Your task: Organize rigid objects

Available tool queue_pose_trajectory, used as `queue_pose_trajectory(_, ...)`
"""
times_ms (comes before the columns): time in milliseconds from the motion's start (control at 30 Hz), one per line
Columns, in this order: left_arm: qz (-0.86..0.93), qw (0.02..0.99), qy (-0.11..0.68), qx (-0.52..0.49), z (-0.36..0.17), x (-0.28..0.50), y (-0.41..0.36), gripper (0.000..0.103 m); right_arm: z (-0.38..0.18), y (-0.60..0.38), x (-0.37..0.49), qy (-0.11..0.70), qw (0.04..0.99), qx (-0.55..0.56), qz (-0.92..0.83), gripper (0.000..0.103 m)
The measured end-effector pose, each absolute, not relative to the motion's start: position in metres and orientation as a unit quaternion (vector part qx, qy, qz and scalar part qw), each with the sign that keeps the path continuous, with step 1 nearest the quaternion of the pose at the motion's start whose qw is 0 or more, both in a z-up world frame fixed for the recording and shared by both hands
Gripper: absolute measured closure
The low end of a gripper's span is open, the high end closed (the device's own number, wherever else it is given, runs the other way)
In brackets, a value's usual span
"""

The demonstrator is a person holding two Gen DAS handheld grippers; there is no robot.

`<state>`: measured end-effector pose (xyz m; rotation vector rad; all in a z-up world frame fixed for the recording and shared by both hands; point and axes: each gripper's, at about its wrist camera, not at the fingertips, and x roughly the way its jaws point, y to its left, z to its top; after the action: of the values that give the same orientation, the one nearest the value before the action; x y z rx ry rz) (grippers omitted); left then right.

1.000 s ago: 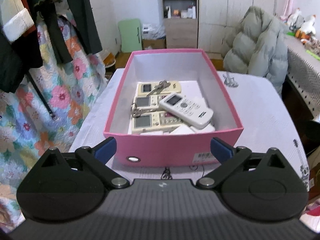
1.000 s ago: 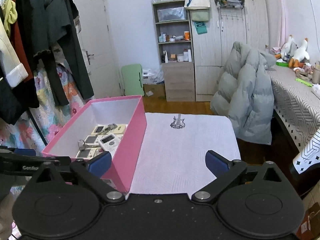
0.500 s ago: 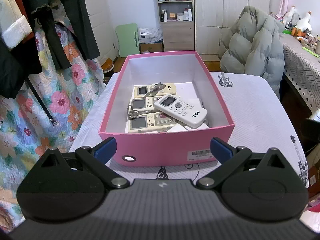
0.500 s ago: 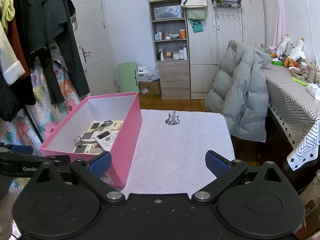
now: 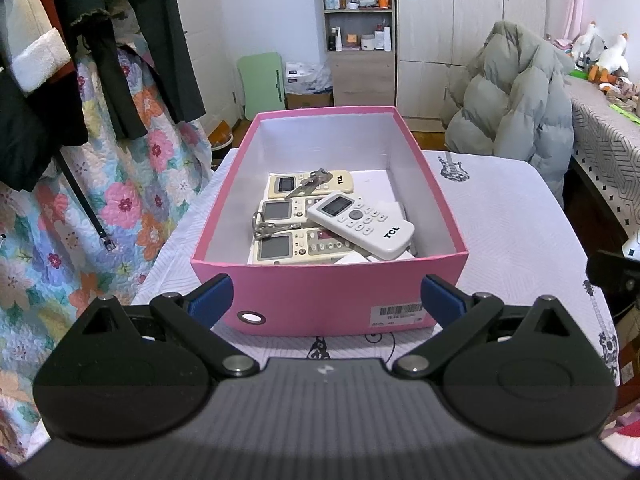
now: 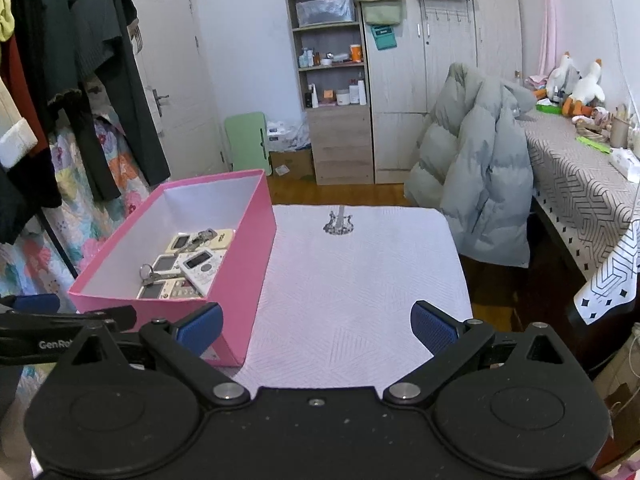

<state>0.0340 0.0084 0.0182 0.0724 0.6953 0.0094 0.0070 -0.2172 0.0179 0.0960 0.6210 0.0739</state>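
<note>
Left wrist view. Left gripper (image 5: 326, 294) spread wide and empty, held just short of the near wall of the pink box (image 5: 328, 298). Box on the white cloth-covered table (image 5: 516, 232), toward its left side. Inside, at the near end: white TCL remote (image 5: 362, 226) lying tilted across three beige remotes (image 5: 298, 246), with two key bunches (image 5: 268, 226) on top. Remotes judged light, stiff, smooth-shelled and somewhat slippery; best pinched across the narrow width near mid-length, away from the display window. Keys judged small, hard and loose on their ring, likely to swing if lifted by one key. Box judged light card, walls apt to flex; best taken at a wall near a corner.

Right wrist view. Right gripper (image 6: 316, 326) likewise spread and empty, over the bare right part of the table. Shown here only: open cloth to the right of the box with no loose objects left on it, the box's long right wall from outside, and the left gripper's arm at the near left edge. Not shown here: the barcode label and the round finger hole on the box's near wall.
</note>
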Motion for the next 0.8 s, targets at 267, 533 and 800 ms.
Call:
queue_pose_trajectory(267,0.002,0.939,0.342,0.036,0.0180,0.0330,0.0100,0.001,0.0204,-0.2124,0.0039,0.296,0.954,0.029,0.035,0.001)
queue_pose_trajectory(533,0.003,0.938,0.344,0.037,0.0162,0.0323,0.0118,0.001,0.0199,-0.2116,0.0030,0.295,0.955,0.025,0.028,0.001)
queue_pose_trajectory(800,0.008,0.944,0.325,0.047,0.0153,0.0287,0.0110,0.001,0.0167,-0.2119,-0.0020,0.285,0.958,0.026,0.020,0.001)
